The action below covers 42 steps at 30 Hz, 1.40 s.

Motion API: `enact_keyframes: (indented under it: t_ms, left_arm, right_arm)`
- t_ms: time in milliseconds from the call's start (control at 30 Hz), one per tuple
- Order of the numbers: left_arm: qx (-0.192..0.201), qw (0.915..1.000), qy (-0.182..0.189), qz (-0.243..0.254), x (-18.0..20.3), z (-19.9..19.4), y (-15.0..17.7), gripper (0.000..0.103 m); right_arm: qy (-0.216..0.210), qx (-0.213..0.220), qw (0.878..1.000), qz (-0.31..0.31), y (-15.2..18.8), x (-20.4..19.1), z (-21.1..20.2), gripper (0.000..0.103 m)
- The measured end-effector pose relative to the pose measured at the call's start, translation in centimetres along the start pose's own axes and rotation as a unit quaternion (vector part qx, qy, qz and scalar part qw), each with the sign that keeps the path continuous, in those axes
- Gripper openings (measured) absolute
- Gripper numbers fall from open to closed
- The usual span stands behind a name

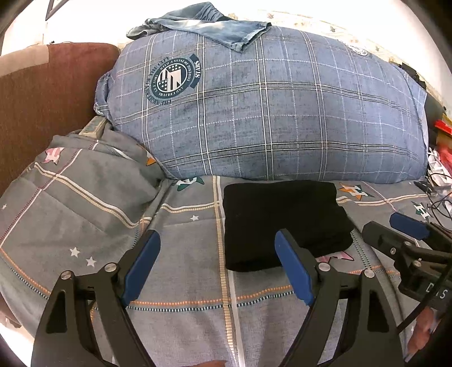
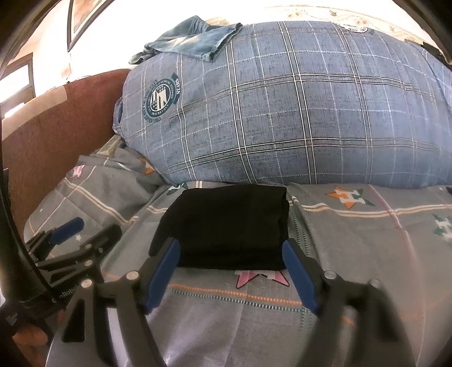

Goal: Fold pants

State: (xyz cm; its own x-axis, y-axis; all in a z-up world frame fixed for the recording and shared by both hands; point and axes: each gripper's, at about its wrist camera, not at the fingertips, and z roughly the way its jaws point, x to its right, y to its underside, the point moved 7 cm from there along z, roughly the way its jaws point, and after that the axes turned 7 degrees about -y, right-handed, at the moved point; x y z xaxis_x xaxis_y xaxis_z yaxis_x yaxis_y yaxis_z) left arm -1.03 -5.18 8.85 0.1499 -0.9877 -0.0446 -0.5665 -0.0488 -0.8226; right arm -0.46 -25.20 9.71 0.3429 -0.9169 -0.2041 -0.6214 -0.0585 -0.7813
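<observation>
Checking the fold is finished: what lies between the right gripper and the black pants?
Only bare bedspread with a pink star; the right gripper hangs open just short of the folded black pants, per the right wrist view.

The right tool point(image 2: 230, 268) is wide open, empty; the folded black pants point(image 2: 228, 223) lie on the bed point(image 2: 353, 240) just ahead, between its fingertips.

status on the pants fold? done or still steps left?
Looks done: the black pants lie as a compact folded rectangle on the grey bedspread, in front of the blue plaid pillow. Nothing is in hand: the left gripper and right gripper are both open and empty near its front edge. Left, at most: tidying. The jeans on the pillow lie loose.
</observation>
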Motion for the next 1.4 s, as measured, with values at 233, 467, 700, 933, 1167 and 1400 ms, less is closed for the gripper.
enact_keyframes:
  t_ms: [233,467,700,933,1167,1400]
  left_arm:
    - [-0.003,1.0,0.002,0.003,0.2,0.4,0.2,0.084]
    - [-0.006,1.0,0.003,0.001,0.3,0.6,0.3,0.084]
    - [-0.009,0.9999,0.006,0.001,0.2,1.0,0.4,0.084]
    - [-0.012,0.9999,0.009,0.0,0.4,1.2,0.3,0.084]
    - [-0.014,0.9999,0.01,0.001,0.7,1.2,0.3,0.084]
    - [-0.016,0.9998,0.011,0.003,0.7,1.3,0.4,0.084]
  right_arm:
    - [0.001,-0.006,1.0,0.003,0.3,0.3,0.4,0.078]
    - [0.003,-0.005,1.0,0.004,0.2,0.3,0.6,0.079]
    - [0.001,-0.011,1.0,0.004,0.3,0.4,1.0,0.08]
    - [0.004,-0.017,1.0,0.005,0.5,0.5,1.3,0.081]
    - [0.004,-0.016,1.0,0.008,0.5,0.7,1.2,0.081]
    - [0.005,-0.018,1.0,0.011,0.6,0.8,1.3,0.081]
